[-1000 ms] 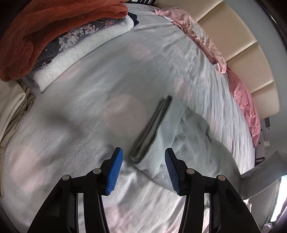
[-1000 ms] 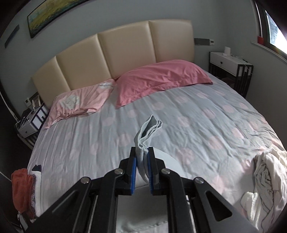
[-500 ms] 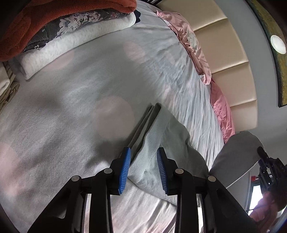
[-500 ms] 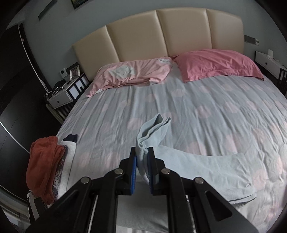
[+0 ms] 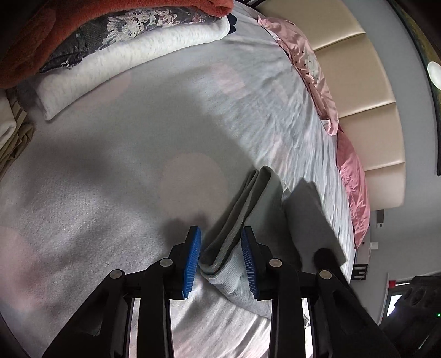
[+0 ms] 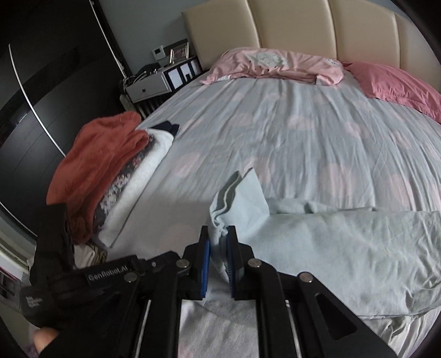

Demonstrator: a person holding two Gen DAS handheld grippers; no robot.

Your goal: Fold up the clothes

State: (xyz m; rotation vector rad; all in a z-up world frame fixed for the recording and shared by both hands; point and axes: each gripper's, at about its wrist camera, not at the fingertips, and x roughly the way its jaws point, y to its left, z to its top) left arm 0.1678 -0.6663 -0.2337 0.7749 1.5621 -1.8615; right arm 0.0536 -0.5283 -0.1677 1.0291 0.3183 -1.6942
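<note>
A pale blue garment [image 6: 344, 247] lies across the spotted bed sheet [image 6: 289, 132], stretched out to the right. My right gripper [image 6: 218, 239] is shut on one bunched corner of it, which sticks up in front of the pads. In the left wrist view my left gripper [image 5: 220, 261] is shut on the garment's [image 5: 242, 203] folded, ribbed edge low over the sheet. A blurred grey flap of cloth [image 5: 308, 220] hangs just right of it. A gloved hand [image 6: 49, 275] holding a black tool body shows at the lower left of the right wrist view.
A stack of folded clothes [image 6: 110, 170] lies at the bed's left edge, an orange-red fleece on top, floral and white pieces under it [image 5: 124, 46]. Two pink pillows [image 6: 275, 66] rest against the beige headboard [image 6: 289, 22]. A nightstand [image 6: 154, 82] and dark wardrobe stand left.
My right gripper has swung down and to the left with the garment corner, over toward the stack and the left gripper. The left jaws have closed from wide apart onto the folded edge.
</note>
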